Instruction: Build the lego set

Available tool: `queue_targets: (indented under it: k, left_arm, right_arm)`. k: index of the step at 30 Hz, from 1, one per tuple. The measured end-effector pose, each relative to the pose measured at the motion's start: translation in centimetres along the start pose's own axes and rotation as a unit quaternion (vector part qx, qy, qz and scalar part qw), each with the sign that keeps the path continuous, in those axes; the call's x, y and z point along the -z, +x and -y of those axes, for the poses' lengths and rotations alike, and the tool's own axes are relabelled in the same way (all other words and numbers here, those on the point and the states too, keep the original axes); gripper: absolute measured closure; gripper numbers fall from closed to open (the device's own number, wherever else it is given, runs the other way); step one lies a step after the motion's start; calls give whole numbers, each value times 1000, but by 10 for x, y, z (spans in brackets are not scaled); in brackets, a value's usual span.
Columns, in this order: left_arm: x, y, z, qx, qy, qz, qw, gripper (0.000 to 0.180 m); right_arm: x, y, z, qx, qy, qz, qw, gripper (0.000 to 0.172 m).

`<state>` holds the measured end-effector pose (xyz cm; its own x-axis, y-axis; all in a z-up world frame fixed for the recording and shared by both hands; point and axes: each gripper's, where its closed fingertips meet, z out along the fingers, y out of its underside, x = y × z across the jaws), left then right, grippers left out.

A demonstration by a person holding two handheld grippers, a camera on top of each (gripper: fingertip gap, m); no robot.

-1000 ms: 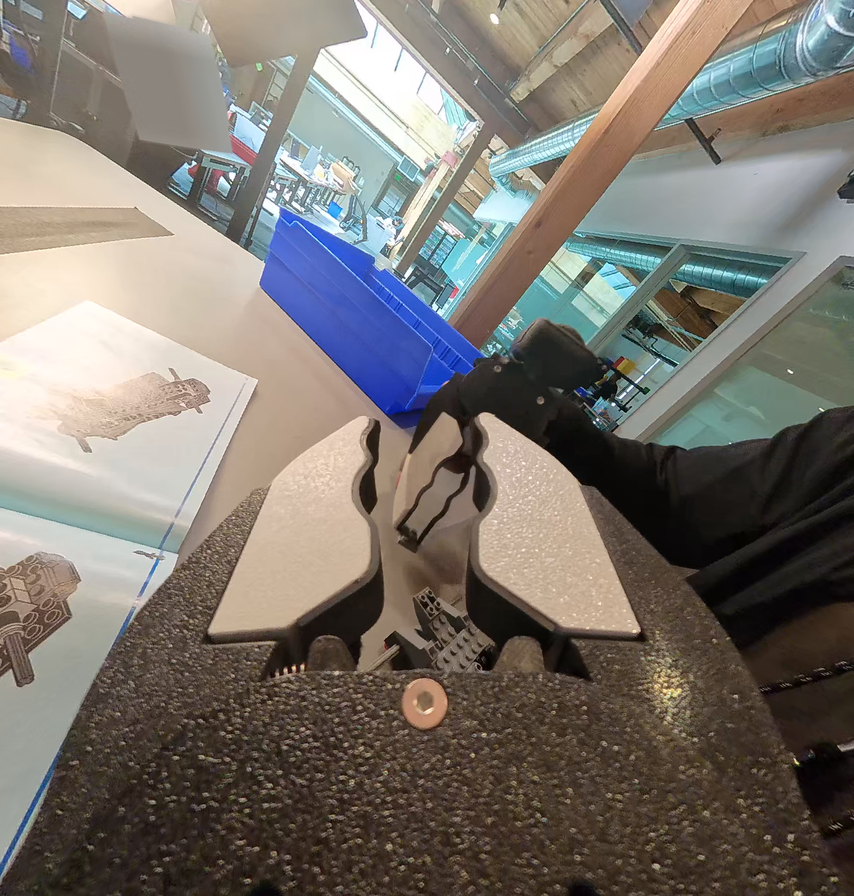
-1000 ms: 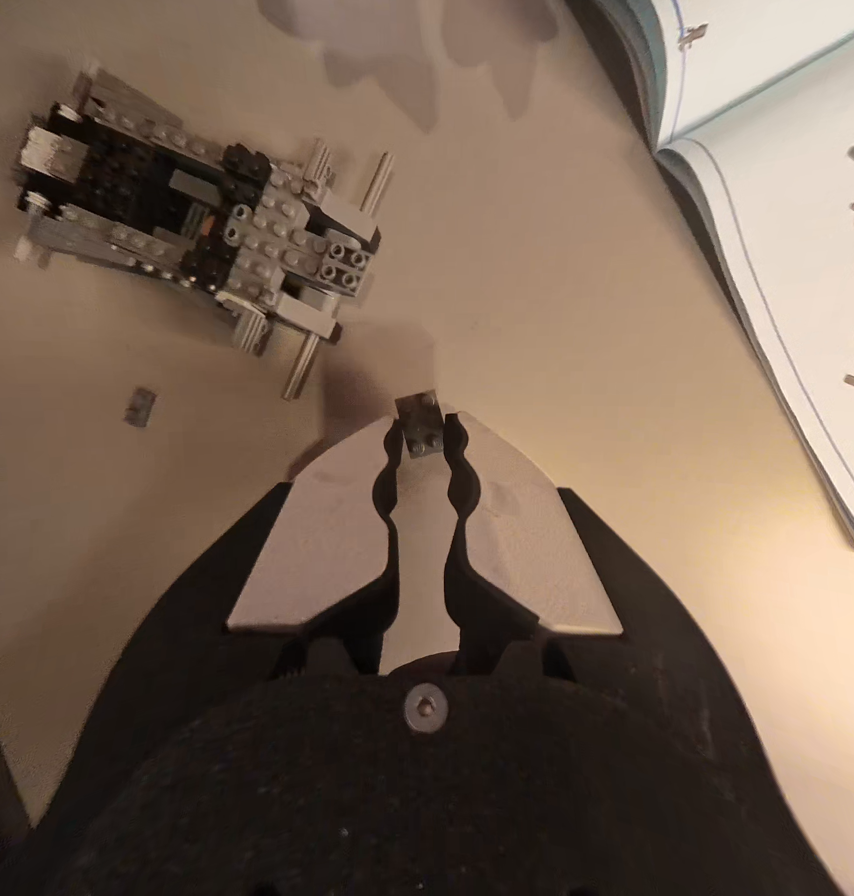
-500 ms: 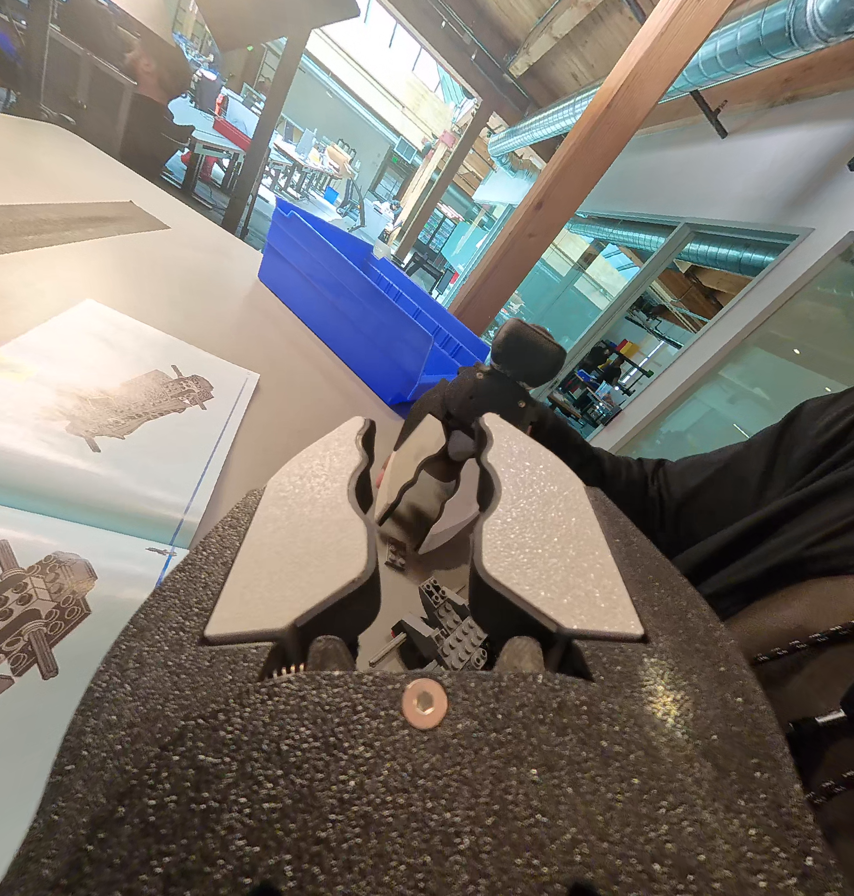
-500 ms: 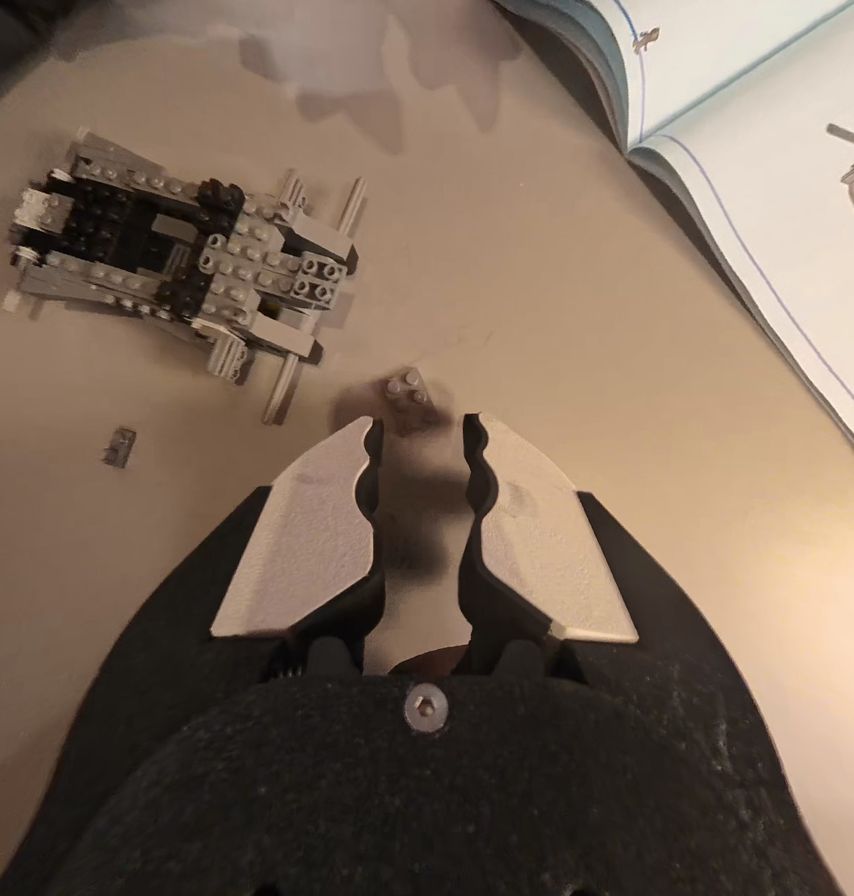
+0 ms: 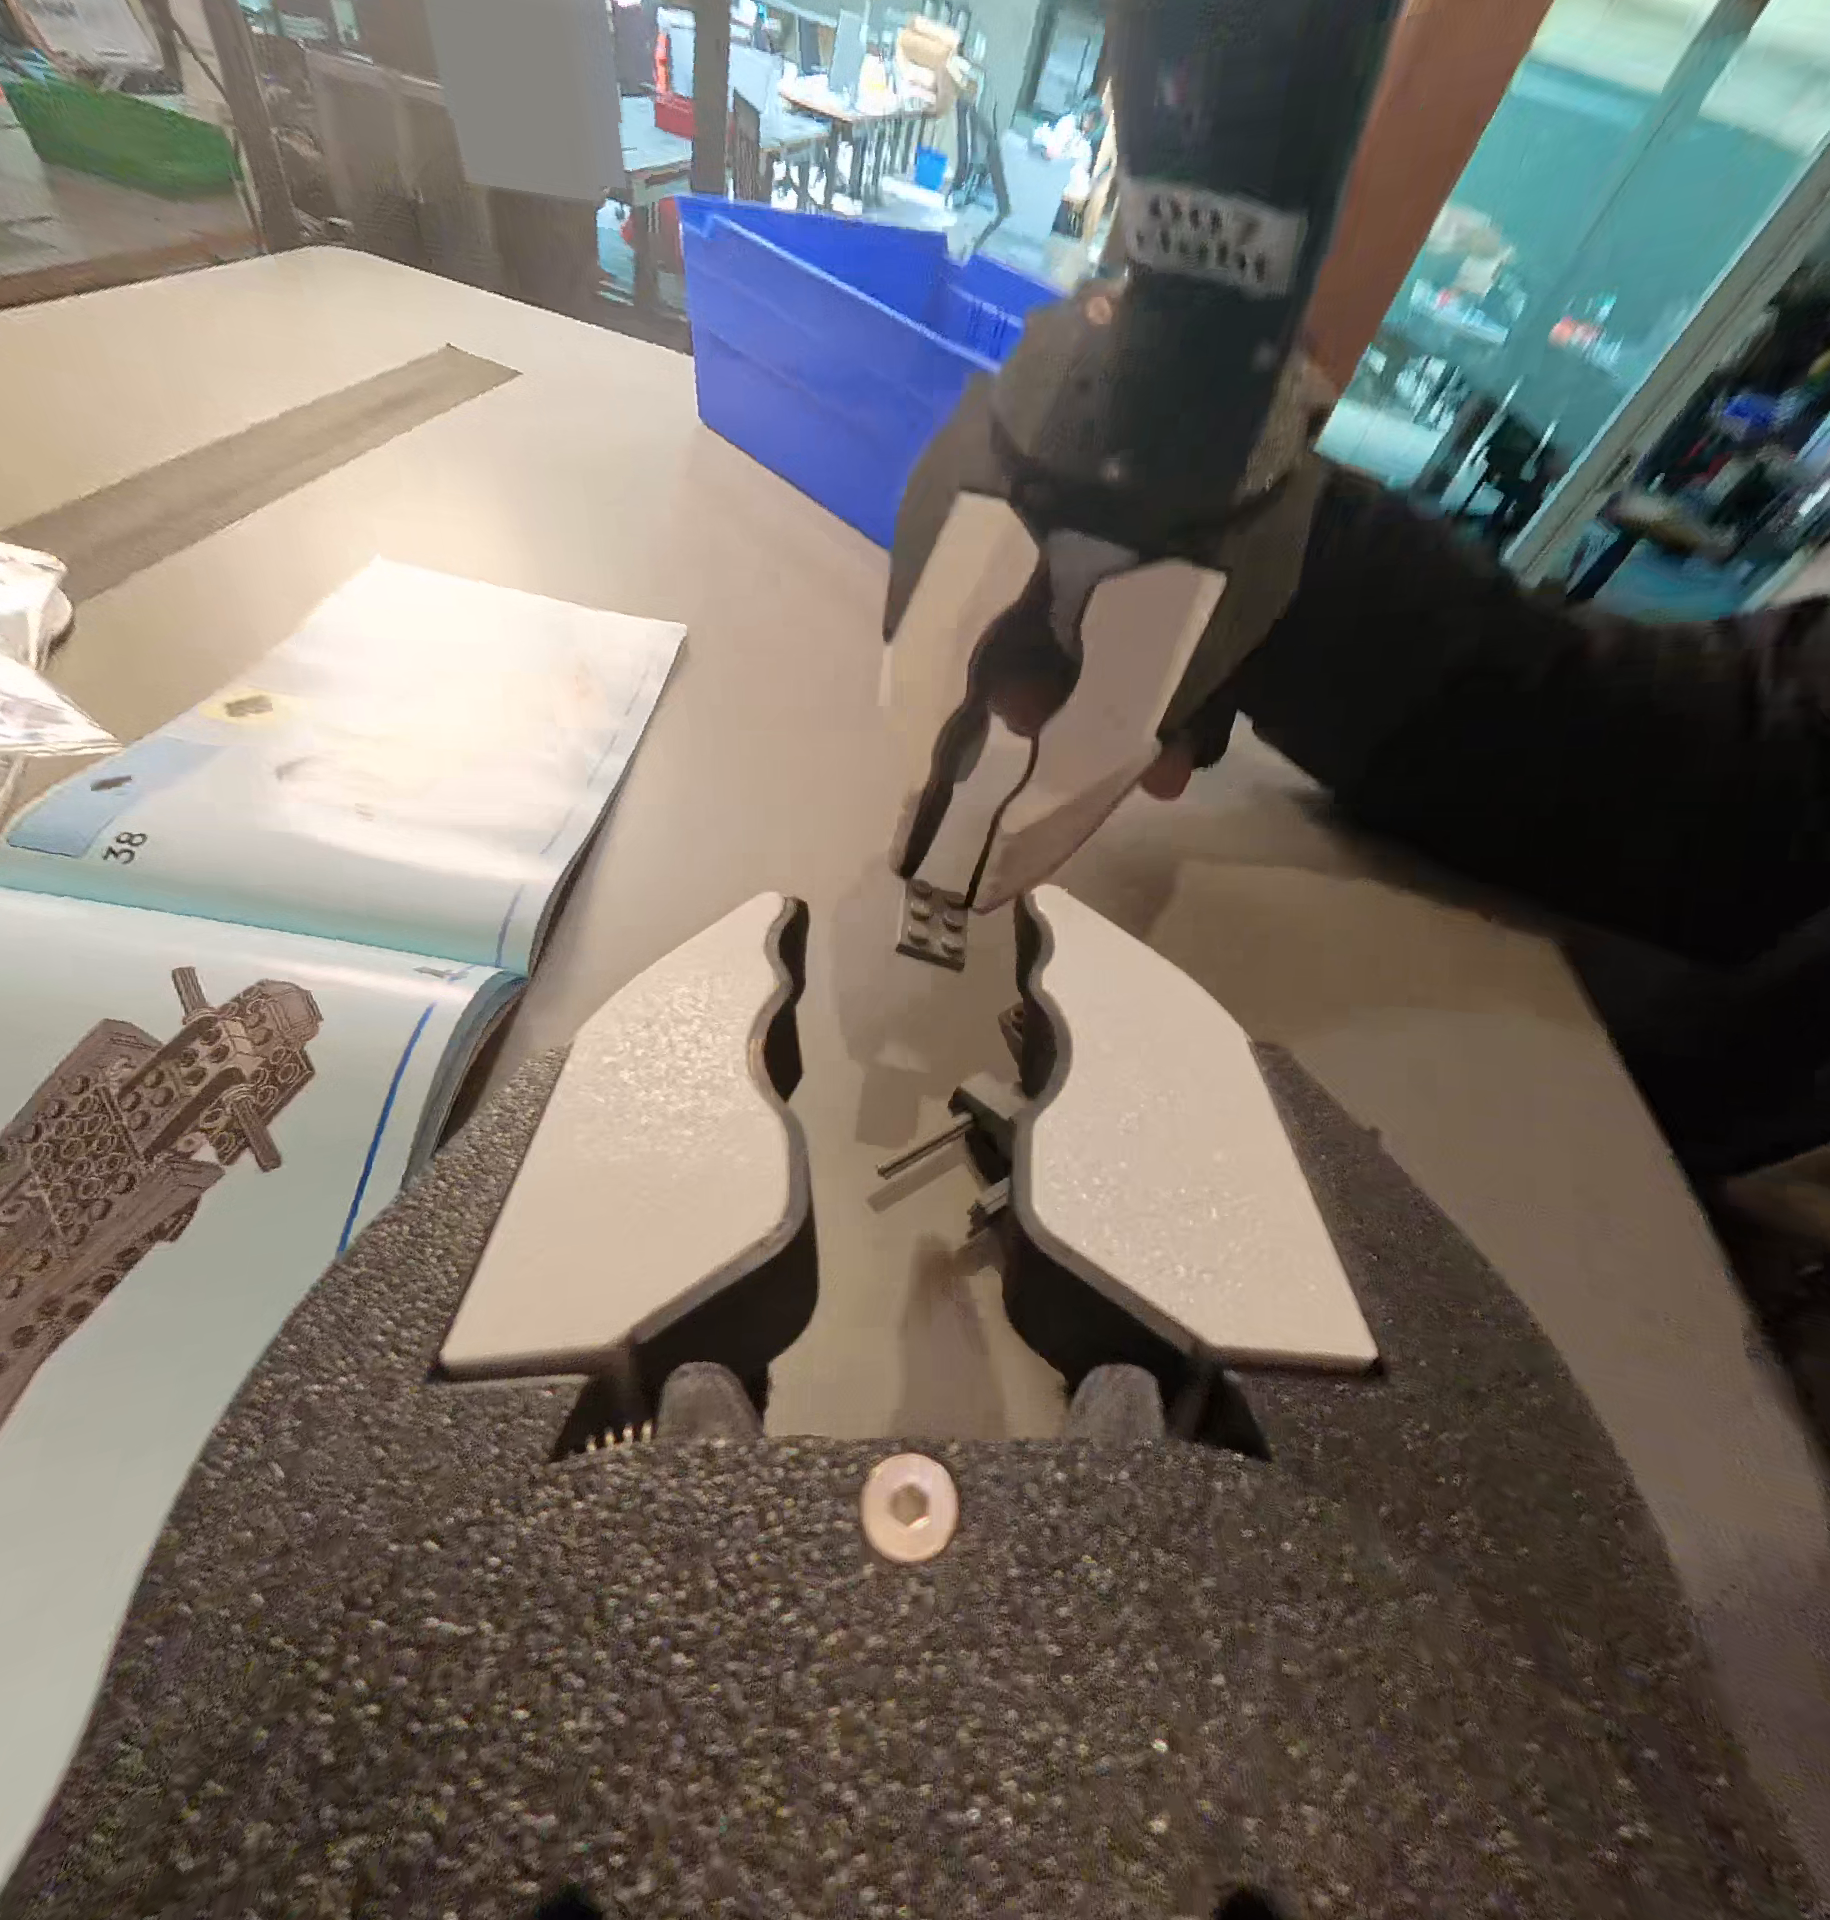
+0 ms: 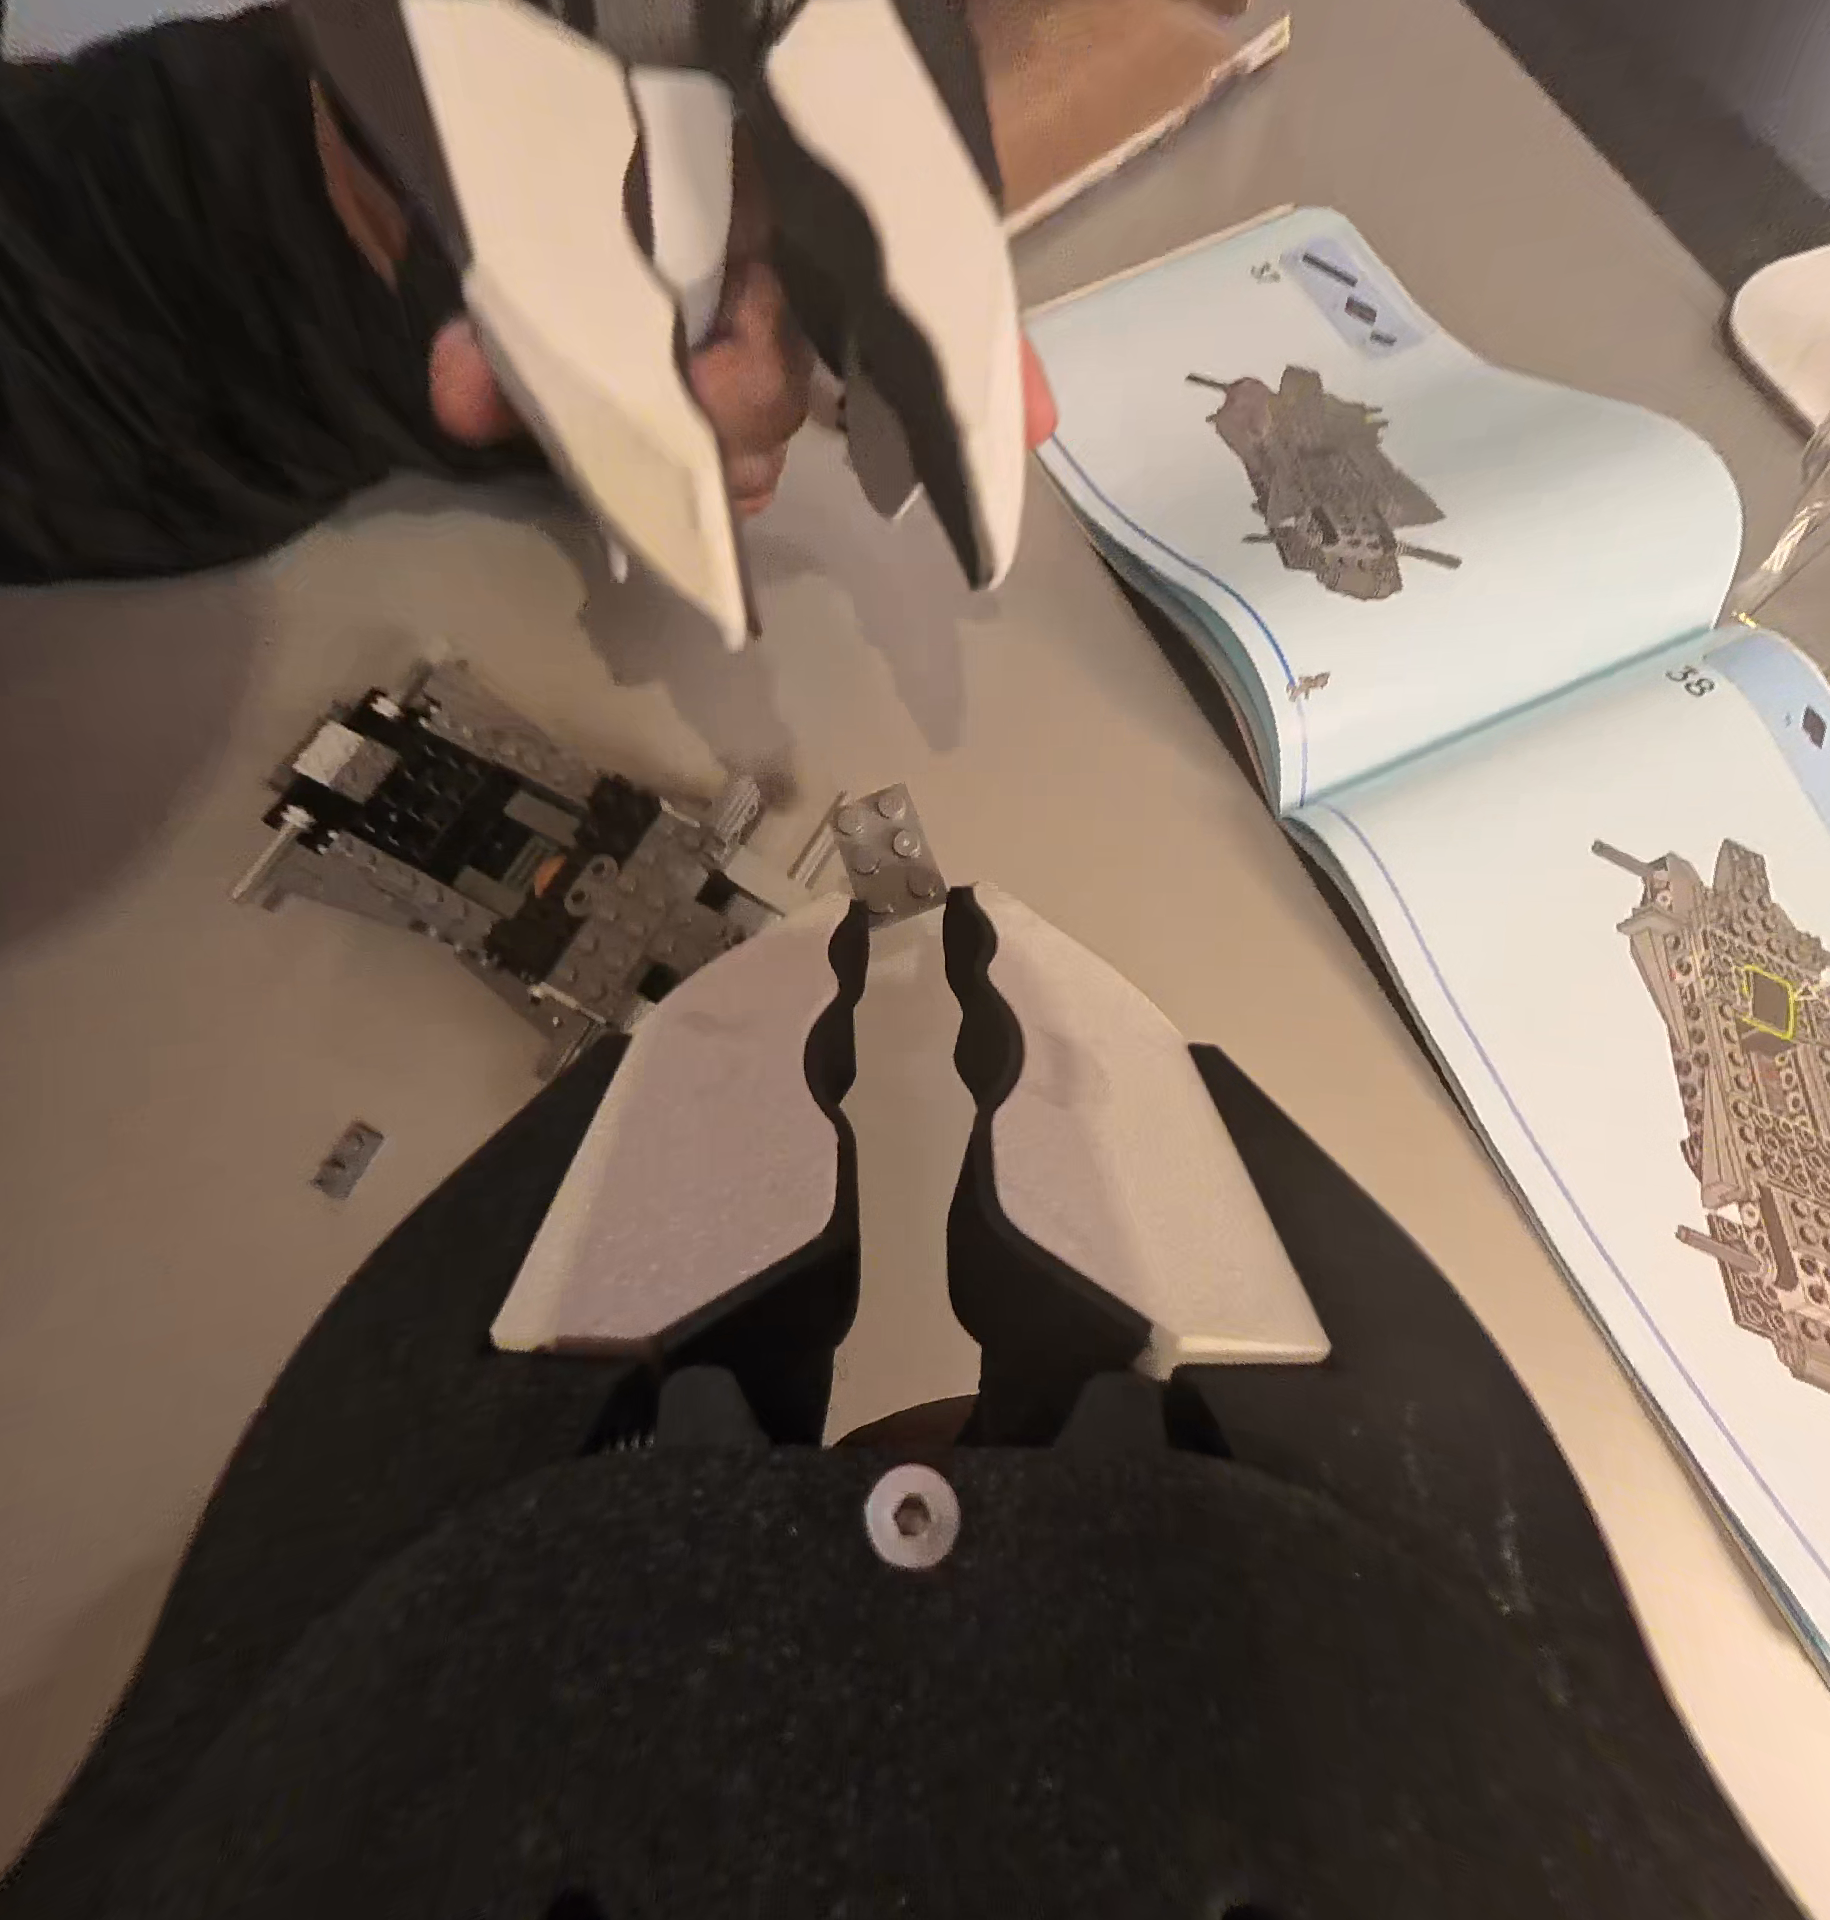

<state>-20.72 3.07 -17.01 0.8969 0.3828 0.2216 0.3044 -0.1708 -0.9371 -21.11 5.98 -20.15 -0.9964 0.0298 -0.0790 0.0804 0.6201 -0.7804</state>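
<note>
Item: small grey studded plate (image 6: 887,852), flat, rectangular, two rows of round studs on its upper face, thin in profile; clamped by one short end between the fingertips of the right gripper (image 6: 903,906), both pads pressed on its sides, the rest jutting forward past the tips and clear of the table (image 6: 1098,790); in the left wrist view the same plate (image 5: 934,923) hangs tilted from the right gripper (image 5: 952,883), just ahead of the left tips. Left gripper (image 5: 909,935): fingers parted, nothing between them, hovering above the table with its tips aimed toward the plate. Beside the plate, to the left in the right wrist view: a partly built brick model (image 6: 495,852), grey and black, long and flat, thin grey rods projecting from its near end; resting on the table. A single tiny grey piece (image 6: 348,1158) lies apart from the model, nearer the camera. To the right: an open instruction booklet (image 6: 1410,582), pale blue pages bearing pictures of a grey brick craft. Farther back in the left wrist view: a blue plastic bin (image 5: 817,343) on the table, and crumpled clear bags (image 5: 7,665) at the left edge.
</note>
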Motion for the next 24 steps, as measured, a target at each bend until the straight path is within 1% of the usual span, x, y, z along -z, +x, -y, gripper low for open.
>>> queue_targets:
  k: [2,4,11,15,18,21,23,24]
  left_arm:
    - [-2,7,-9,-52,-29,5,998,143]
    - [-5,7,-15,-72,-47,12,996,145]
    - [-7,16,-10,-81,-22,-7,996,154]
    - [-11,19,-13,-96,-32,-6,995,154]
    - [-13,18,-14,-102,-37,1,994,163]
    - [-12,16,-14,-105,-36,7,994,163]
    - [-9,12,-14,-92,-37,8,995,163]
    - [-6,9,-13,-82,-31,7,996,163]
  right_arm:
    - [0,-3,8,-1,21,9,1000,157]
    - [0,-7,15,1,40,18,999,157]
    - [0,-13,17,4,54,30,998,157]
    - [1,-15,19,5,62,34,997,157]
    - [1,-16,20,4,67,36,997,157]
    - [0,-15,19,0,70,34,997,157]
    - [0,-13,13,7,62,26,998,147]
    - [0,-13,7,17,57,29,998,144]
